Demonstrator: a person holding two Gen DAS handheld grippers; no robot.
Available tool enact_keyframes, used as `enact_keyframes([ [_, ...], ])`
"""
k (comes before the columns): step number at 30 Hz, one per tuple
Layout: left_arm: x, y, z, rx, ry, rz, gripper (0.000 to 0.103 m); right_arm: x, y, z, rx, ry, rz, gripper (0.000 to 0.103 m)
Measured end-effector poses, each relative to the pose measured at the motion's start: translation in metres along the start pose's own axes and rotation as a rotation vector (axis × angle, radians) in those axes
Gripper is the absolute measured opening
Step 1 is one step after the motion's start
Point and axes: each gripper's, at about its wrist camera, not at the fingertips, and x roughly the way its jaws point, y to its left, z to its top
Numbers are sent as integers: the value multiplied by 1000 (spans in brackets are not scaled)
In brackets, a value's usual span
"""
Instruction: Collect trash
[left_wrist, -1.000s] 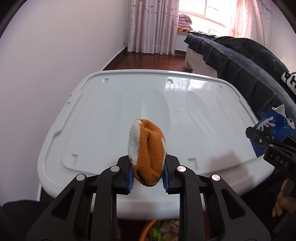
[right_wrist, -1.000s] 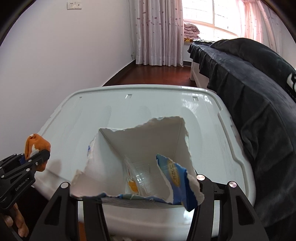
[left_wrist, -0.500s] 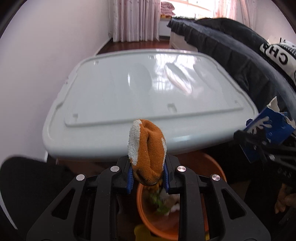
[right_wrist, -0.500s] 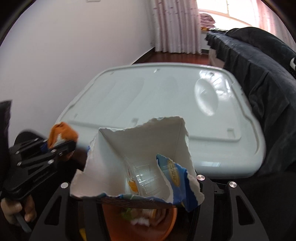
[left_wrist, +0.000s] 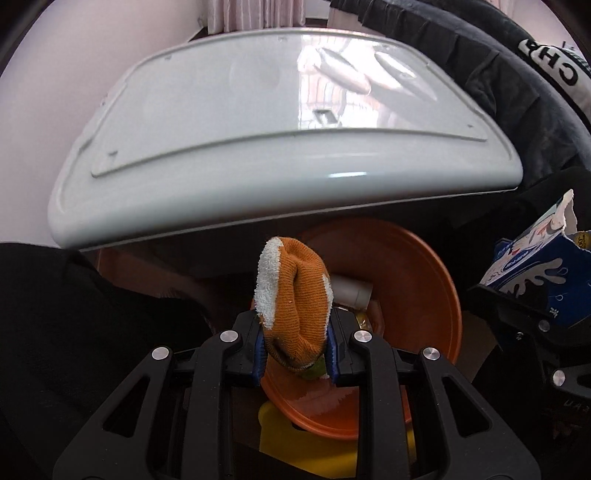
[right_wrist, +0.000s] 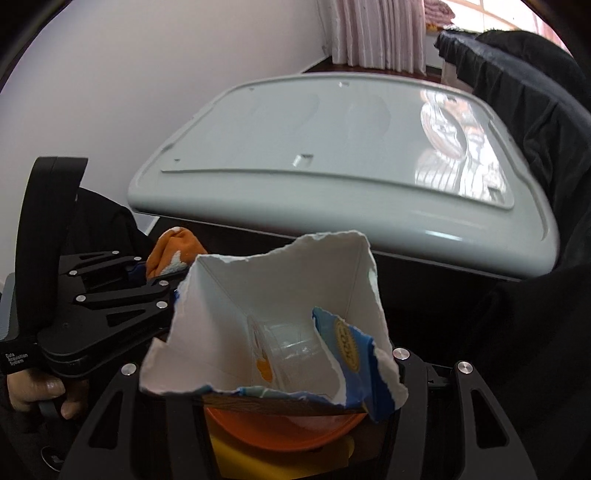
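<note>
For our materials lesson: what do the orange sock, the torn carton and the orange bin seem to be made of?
Orange sock: knitted fabric, matte; ribbed stitches show, with fluffy white looped patches.
Torn carton: coated paperboard, likely; ragged fibrous white tear edges, glossy blue print outside.
Orange bin: probably plastic; its smooth moulded wall has a soft sheen.

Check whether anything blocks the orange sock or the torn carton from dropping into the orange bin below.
Nothing visible does. The left tongs hold the orange sock over the open orange bin, clear of the white lid. The right tongs hold the torn carton above the bin's rim, also unobstructed.
</note>
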Motion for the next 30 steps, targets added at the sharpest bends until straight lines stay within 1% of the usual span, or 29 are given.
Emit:
enact_keyframes([
  [4,8,2,0,-18,30,-7,23,10,0,-3,6,36,9,54],
  [9,10,-1,1,-12,37,-5,24,14,2,-3,-2,52,11,54],
  [10,10,-1,1,-13,37,-5,24,15,2,-3,-2,54,11,55],
  [11,10,-1,1,-12,37,-5,25,16,2,-3,-1,55,10,57],
  [12,10,-1,1,-11,40,-1,30,17,2,-3,0,61,6,74],
  [13,11,-1,2,-9,47,21,36,16,2,-3,4,60,-8,88],
  [15,10,0,4,-10,43,54,66,11,0,-2,16,32,-24,89],
  [16,8,1,4,-16,30,66,69,8,-1,-1,25,18,-26,89],
  [18,4,3,5,-28,13,70,69,3,-6,-1,50,-8,-40,89],
  [21,3,5,6,-42,10,67,70,-5,-17,-1,97,-37,-50,89],
  [24,1,8,8,-58,1,59,70,-8,-21,0,117,-52,-61,89],
  [28,-8,15,16,-70,-41,45,70,-9,-22,2,117,-59,-72,91],
  [30,-14,18,20,-77,-74,15,70,-12,-22,3,113,-72,-83,93],
])
